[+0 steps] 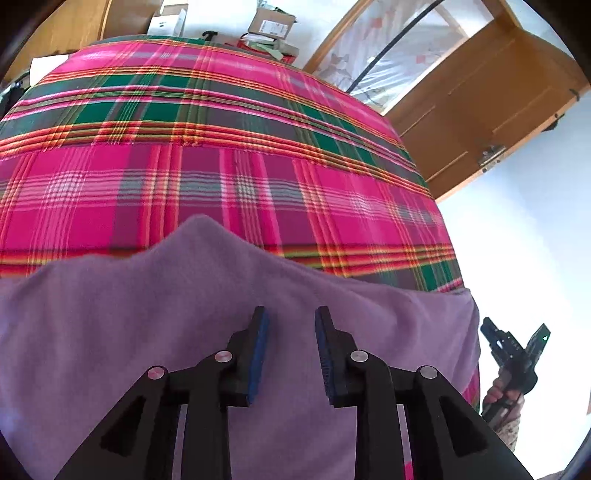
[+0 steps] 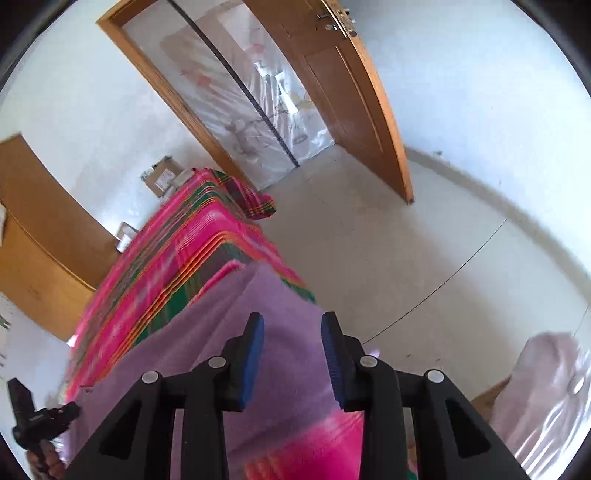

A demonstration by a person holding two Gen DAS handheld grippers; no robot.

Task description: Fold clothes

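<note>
A purple fleece garment (image 1: 147,314) lies spread flat on the near part of a bed with a pink, green and orange plaid cover (image 1: 221,147). My left gripper (image 1: 291,314) hovers just over the purple cloth, open, with nothing between its blue pads. In the right wrist view, the garment (image 2: 177,354) reaches the bed's right edge, over the plaid cover (image 2: 184,251). My right gripper (image 2: 292,319) is open above that edge, its pads bare. The right gripper (image 1: 513,347) shows beside the bed in a hand. The left gripper (image 2: 37,410) appears at lower left.
Cardboard boxes (image 1: 271,22) sit beyond the bed's far end. A wooden door (image 2: 354,110) stands open beside a doorway hung with clear plastic sheeting (image 2: 258,110). Pale tiled floor (image 2: 369,240) runs along the bed's right side. A pale pink bundle (image 2: 546,387) lies at lower right.
</note>
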